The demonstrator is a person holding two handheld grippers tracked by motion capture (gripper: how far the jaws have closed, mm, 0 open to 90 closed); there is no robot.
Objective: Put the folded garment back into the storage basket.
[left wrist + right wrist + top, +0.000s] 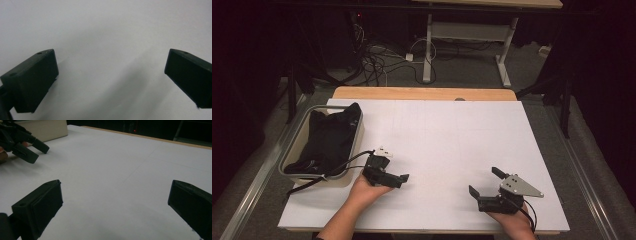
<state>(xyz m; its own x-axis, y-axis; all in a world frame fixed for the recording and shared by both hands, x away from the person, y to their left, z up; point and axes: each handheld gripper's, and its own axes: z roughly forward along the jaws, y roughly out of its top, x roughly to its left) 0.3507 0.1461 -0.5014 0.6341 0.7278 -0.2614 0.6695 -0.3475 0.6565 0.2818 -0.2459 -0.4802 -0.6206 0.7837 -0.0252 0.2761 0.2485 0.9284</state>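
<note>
A white tabletop (437, 145) spreads bare across the middle, with a grey bin (300, 136) at its left edge holding a heap of black cloth (328, 140) that spills over the far rim. The left tongs (401, 178) rest on the tabletop just beside the bin's near corner, jaws spread wide with nothing between them; the left gripper view shows plain white surface between the two black jaws. The right tongs (483, 183) sit well apart toward the near right, also spread and empty (their grey three-cornered plate faces up).

The work in hand looks like fetching the cloth from the bin. To do it well, the left tongs would likely need to turn back toward the bin, since they now point away from it, and bite a raised fold rather than the flat mass. The bin's wall stands between tongs and cloth, and the trailing cable (343, 164) lies across the bin's near edge, where it could snag. Cables and desk legs (428, 50) crowd the floor beyond.
</note>
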